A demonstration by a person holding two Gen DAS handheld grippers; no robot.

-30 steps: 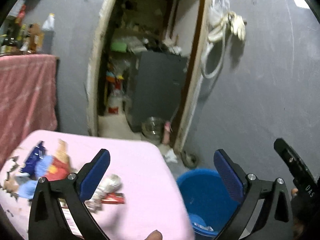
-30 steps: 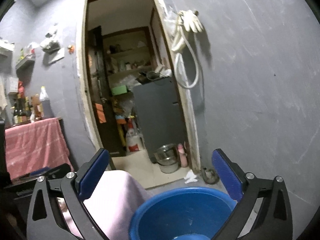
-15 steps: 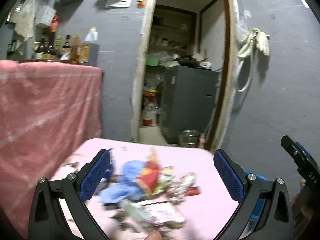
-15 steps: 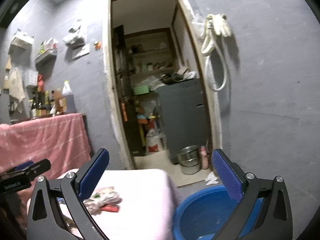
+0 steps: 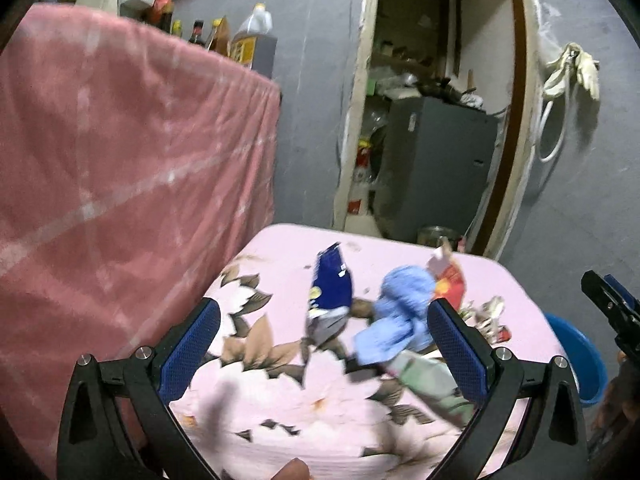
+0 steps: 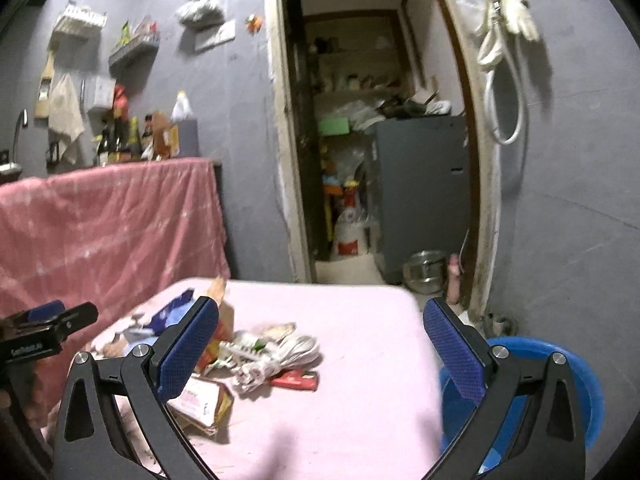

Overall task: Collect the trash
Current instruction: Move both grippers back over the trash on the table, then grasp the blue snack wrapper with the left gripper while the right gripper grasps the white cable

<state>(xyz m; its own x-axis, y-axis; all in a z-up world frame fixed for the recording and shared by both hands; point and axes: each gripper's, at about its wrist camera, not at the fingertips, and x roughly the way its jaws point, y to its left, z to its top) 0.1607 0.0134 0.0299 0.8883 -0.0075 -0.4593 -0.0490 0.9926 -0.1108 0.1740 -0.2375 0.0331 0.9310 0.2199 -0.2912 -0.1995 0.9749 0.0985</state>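
Both the left gripper [image 5: 323, 350] and right gripper [image 6: 320, 346] are spread wide and empty above the pink table [image 6: 360, 320]; wrappers [image 6: 276, 354] are scattered on it, a blue basin [image 6: 588, 380] beside it.

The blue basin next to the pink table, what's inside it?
The blue basin sits beside the pink table. Its inside is mostly hidden behind the right claw, so its contents cannot be told.

To my left a pink cloth [image 6: 108, 216] drapes a counter crowded with bottles [image 6: 120, 136]. Ahead, an open doorway [image 6: 380, 140] shows a grey cabinet [image 6: 420, 192] and a steel pot [image 6: 424, 270] on the floor. Gloves [image 6: 508, 16] hang on the grey wall [image 6: 580, 160].
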